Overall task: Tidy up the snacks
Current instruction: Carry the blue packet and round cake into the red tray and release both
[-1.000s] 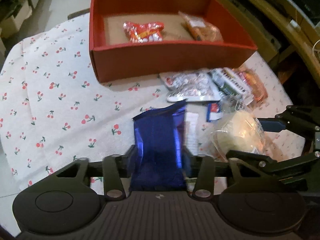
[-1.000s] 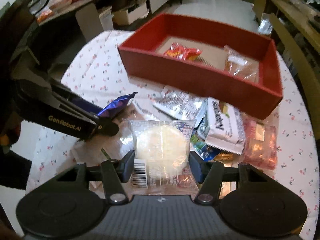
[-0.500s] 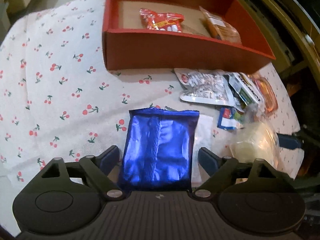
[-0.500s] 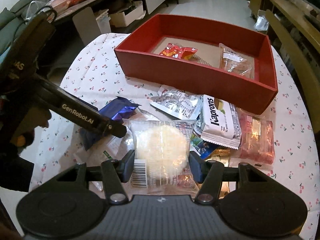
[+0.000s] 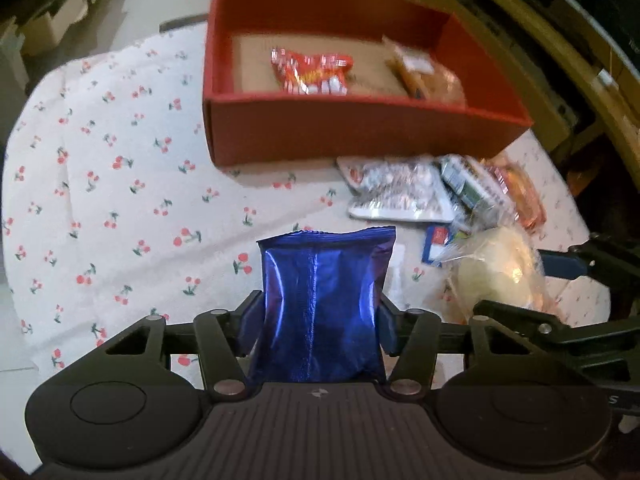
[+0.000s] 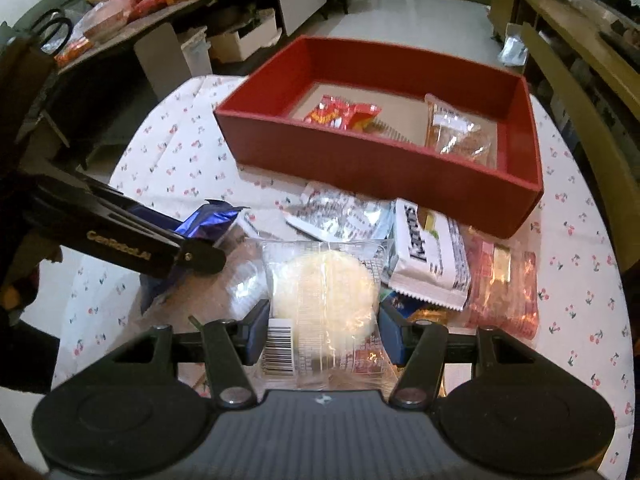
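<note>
Jaws of the left gripper point(image 5: 318, 322), spread wide half a second ago, are closing on the blue packet point(image 5: 322, 304), pads already against its sides. Cherry-print tablecloth point(image 5: 120, 200) lies bare between it and the red box point(image 5: 360, 136). Right gripper point(image 6: 322, 330) pinches the clear rice-cracker bag point(image 6: 320, 292), hemmed by loose snack packets point(image 6: 430, 256)

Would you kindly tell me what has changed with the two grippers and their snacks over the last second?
The left gripper let go of the blue packet, opened wide, and its jaws are now closing on it again, gripping it across its width. The right gripper stayed clamped on the clear rice-cracker packet. The red box and its snacks stayed put.
</note>
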A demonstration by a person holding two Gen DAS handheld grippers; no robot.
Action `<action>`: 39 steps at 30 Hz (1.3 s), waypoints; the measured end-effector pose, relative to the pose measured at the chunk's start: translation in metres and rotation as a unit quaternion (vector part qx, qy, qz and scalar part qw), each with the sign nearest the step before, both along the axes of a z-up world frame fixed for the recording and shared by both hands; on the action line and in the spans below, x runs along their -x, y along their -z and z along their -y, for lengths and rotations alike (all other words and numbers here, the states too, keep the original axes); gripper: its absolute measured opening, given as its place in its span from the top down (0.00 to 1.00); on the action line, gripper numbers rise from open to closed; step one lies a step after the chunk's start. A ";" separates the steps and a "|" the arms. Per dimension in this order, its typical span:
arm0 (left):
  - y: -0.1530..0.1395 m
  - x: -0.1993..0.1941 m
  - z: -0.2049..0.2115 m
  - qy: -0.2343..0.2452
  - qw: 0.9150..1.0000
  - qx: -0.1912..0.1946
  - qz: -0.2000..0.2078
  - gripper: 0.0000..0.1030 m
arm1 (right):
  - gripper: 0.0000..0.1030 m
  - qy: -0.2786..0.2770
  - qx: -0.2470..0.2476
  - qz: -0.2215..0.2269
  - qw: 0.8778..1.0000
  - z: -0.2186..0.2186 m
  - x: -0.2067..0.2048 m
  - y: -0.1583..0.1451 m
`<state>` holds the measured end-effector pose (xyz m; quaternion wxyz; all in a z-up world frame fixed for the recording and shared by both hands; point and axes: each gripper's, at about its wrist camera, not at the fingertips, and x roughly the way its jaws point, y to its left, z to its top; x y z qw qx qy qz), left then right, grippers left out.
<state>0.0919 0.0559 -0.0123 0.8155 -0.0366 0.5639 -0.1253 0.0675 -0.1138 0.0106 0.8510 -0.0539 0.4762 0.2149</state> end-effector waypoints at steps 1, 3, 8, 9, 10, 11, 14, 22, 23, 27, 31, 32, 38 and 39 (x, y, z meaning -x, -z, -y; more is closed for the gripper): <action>-0.004 0.000 -0.001 -0.001 1.000 0.005 0.006 0.39 | 0.45 0.002 -0.002 0.003 1.000 0.000 -0.001 -0.002; -0.012 0.000 0.000 -0.002 1.000 0.013 0.014 0.39 | 0.45 0.007 -0.006 0.007 1.000 0.002 -0.003 -0.006; -0.031 -0.008 0.010 0.002 0.999 0.029 0.041 0.39 | 0.45 0.023 -0.020 0.027 0.999 0.003 -0.015 -0.021; -0.035 -0.010 0.013 0.003 0.998 0.029 0.047 0.39 | 0.45 0.027 -0.022 0.032 0.999 0.003 -0.018 -0.025; -0.037 -0.013 0.015 0.004 0.998 0.029 0.052 0.39 | 0.45 0.031 -0.023 0.038 0.999 0.003 -0.021 -0.028; -0.040 -0.017 0.016 0.004 0.998 0.029 0.056 0.39 | 0.45 0.035 -0.023 0.044 0.998 0.002 -0.024 -0.031; -0.047 -0.030 0.020 -0.002 0.997 0.029 0.069 0.40 | 0.45 0.048 -0.032 0.056 0.997 0.003 -0.037 -0.041; -0.056 -0.068 0.021 -0.028 0.995 0.038 0.087 0.41 | 0.45 0.070 -0.037 0.072 0.994 0.000 -0.073 -0.052; -0.057 -0.071 0.023 -0.029 0.995 0.041 0.088 0.41 | 0.45 0.071 -0.038 0.073 0.994 -0.001 -0.078 -0.052; -0.060 -0.086 0.030 -0.025 0.994 0.046 0.097 0.58 | 0.45 0.079 -0.033 0.079 0.993 -0.003 -0.096 -0.052; -0.054 -0.105 0.036 -0.039 0.994 0.037 0.096 0.61 | 0.45 0.088 -0.026 0.082 0.992 -0.002 -0.117 -0.048; -0.051 -0.111 0.036 -0.042 0.994 0.038 0.094 0.61 | 0.45 0.091 -0.024 0.081 0.992 -0.001 -0.123 -0.046; -0.029 -0.135 0.031 -0.072 0.994 0.039 0.072 0.61 | 0.45 0.089 -0.009 0.063 0.994 -0.003 -0.155 -0.024; -0.027 -0.137 0.029 -0.077 0.994 0.041 0.069 0.60 | 0.45 0.089 -0.008 0.059 0.994 -0.003 -0.159 -0.020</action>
